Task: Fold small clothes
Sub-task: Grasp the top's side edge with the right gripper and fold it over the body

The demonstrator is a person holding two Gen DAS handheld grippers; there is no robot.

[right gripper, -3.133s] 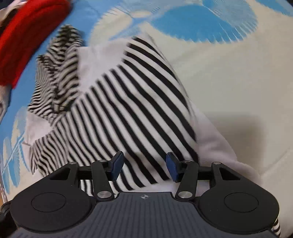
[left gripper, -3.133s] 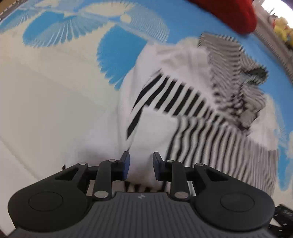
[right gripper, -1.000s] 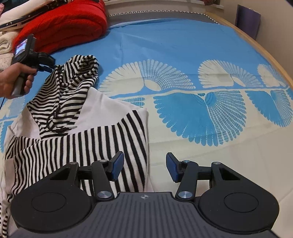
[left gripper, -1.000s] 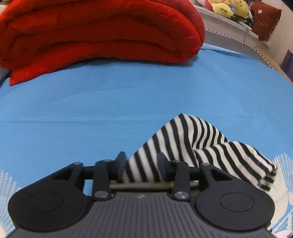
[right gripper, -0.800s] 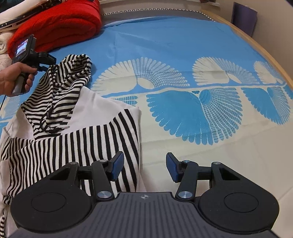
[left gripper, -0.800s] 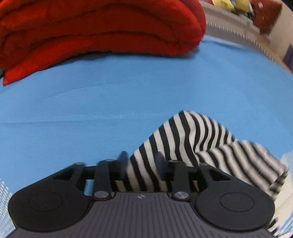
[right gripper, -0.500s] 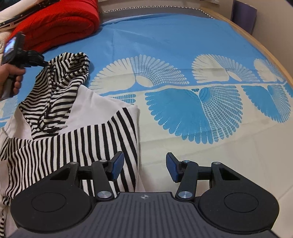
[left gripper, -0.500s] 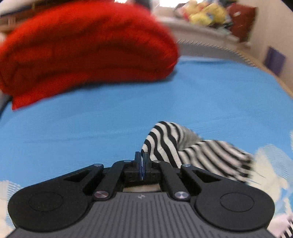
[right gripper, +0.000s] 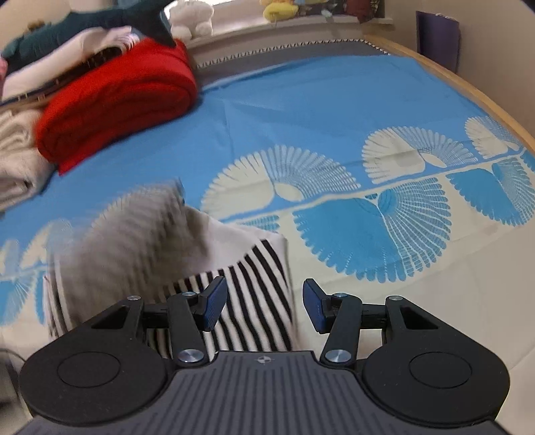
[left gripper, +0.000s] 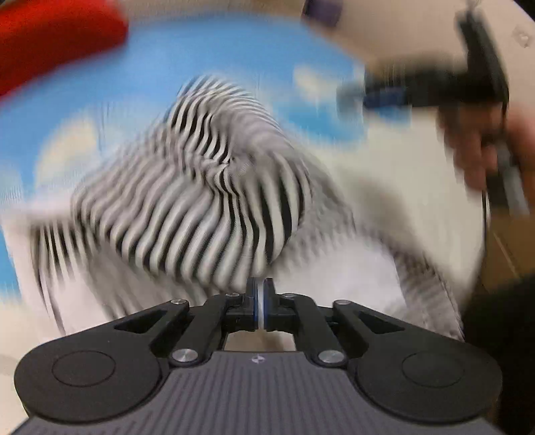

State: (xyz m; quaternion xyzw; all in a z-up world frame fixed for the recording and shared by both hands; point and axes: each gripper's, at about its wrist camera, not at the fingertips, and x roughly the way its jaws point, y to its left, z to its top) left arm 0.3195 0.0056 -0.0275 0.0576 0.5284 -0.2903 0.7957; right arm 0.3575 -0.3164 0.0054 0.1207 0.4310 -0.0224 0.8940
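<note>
Left gripper (left gripper: pixel 260 302) at lower centre of the left wrist view, jaws pressed together on a thin white edge of cloth, with the striped hood (left gripper: pixel 200 187) of the striped top bulging just above the fingertips. Right gripper (right gripper: pixel 264 309) at lower centre of the right wrist view, jaws standing well apart, gripping nothing, hovering over the striped top (right gripper: pixel 254 294), whose striped panel shows between and below the blue pads (right gripper: pixel 214 301).

Heavily smeared by motion across the whole left wrist view: stripes legible only near the middle, edges of the garment lost in blur. Seen dimly at upper right there, the other gripper in a hand (left gripper: pixel 478 150). In the right wrist view, grey blur at centre left where the hood (right gripper: pixel 133 234) is; unclear how it is folded or how it lies. Lower part of the top cut off by the gripper body.

Garment lying at lower left on the blue and cream bedsheet (right gripper: pixel 334 134). Folded red blanket (right gripper: pixel 117 97) at upper left, well apart from the top, with pale folded cloth (right gripper: pixel 16 164) beside it at the left edge. Soft toys (right gripper: pixel 277 8) along the top edge, partly cut off.
</note>
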